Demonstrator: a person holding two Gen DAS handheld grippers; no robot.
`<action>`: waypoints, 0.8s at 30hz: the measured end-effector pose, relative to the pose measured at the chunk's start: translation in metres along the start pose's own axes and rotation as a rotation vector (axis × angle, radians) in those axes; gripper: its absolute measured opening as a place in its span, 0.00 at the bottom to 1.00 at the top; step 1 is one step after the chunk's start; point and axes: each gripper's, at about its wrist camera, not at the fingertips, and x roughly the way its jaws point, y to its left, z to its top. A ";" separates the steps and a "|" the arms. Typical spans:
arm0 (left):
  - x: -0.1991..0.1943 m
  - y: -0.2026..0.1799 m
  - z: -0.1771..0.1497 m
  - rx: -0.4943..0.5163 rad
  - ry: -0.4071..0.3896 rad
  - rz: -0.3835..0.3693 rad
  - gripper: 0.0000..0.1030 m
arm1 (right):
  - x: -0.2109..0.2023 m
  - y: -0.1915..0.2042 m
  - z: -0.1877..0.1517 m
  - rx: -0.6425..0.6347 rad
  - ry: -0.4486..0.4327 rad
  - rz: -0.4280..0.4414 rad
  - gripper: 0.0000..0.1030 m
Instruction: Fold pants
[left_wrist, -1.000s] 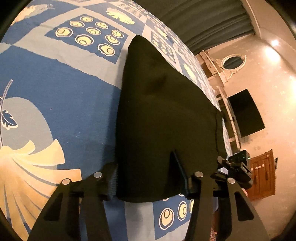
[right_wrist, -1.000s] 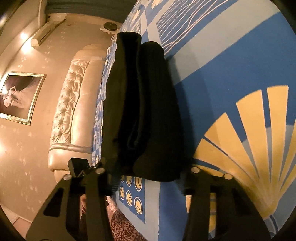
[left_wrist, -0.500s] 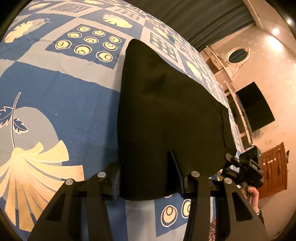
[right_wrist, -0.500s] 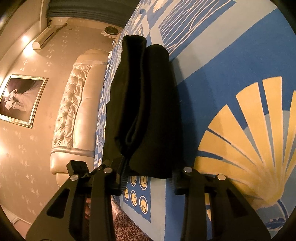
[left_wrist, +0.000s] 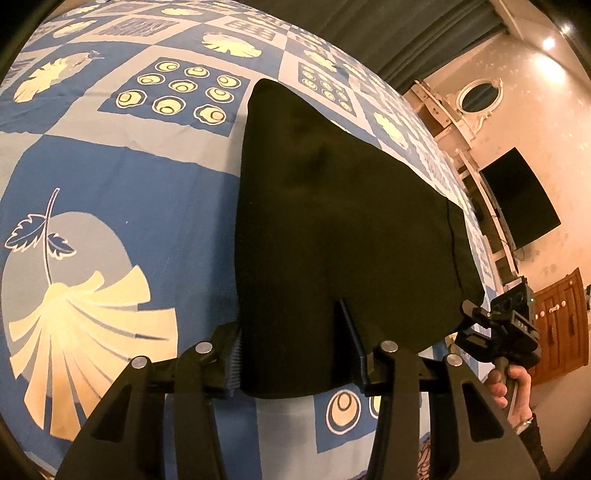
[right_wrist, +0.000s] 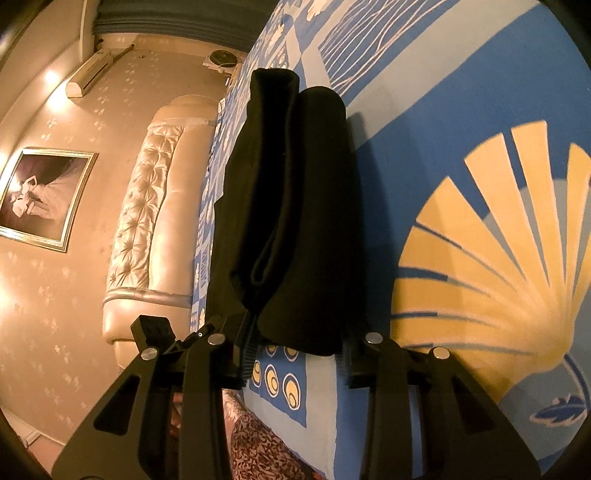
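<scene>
The black pants (left_wrist: 332, 221) lie folded into a thick stack on the blue patterned bedspread (left_wrist: 110, 184). In the left wrist view my left gripper (left_wrist: 291, 354) is open, its fingers (left_wrist: 231, 350) either side of the near edge of the stack, the cloth between them. In the right wrist view the pants (right_wrist: 295, 221) show their folded layers end on. My right gripper (right_wrist: 295, 354) is open too, its fingers (right_wrist: 243, 350) flanking the near end of the stack. The right gripper also shows in the left wrist view (left_wrist: 506, 332), at the stack's right corner.
The bedspread (right_wrist: 461, 147) spreads wide around the pants. A padded cream headboard (right_wrist: 147, 221) and a framed picture (right_wrist: 44, 195) are to the right gripper's left. A wall TV (left_wrist: 517, 199), shelves and a wooden door (left_wrist: 561, 332) lie beyond the bed's edge.
Both grippers have drawn back a little from the stack and their jaws have widened. The pants have stayed in place on the bed.
</scene>
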 end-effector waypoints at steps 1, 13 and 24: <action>0.000 0.000 -0.001 0.001 0.002 0.001 0.44 | -0.001 -0.001 -0.001 0.000 0.002 0.002 0.33; -0.006 -0.002 -0.011 0.007 0.014 0.010 0.44 | -0.009 -0.003 -0.015 0.005 0.017 0.018 0.32; -0.004 -0.003 -0.011 0.001 0.022 0.005 0.44 | -0.015 -0.009 -0.031 0.007 0.034 0.028 0.32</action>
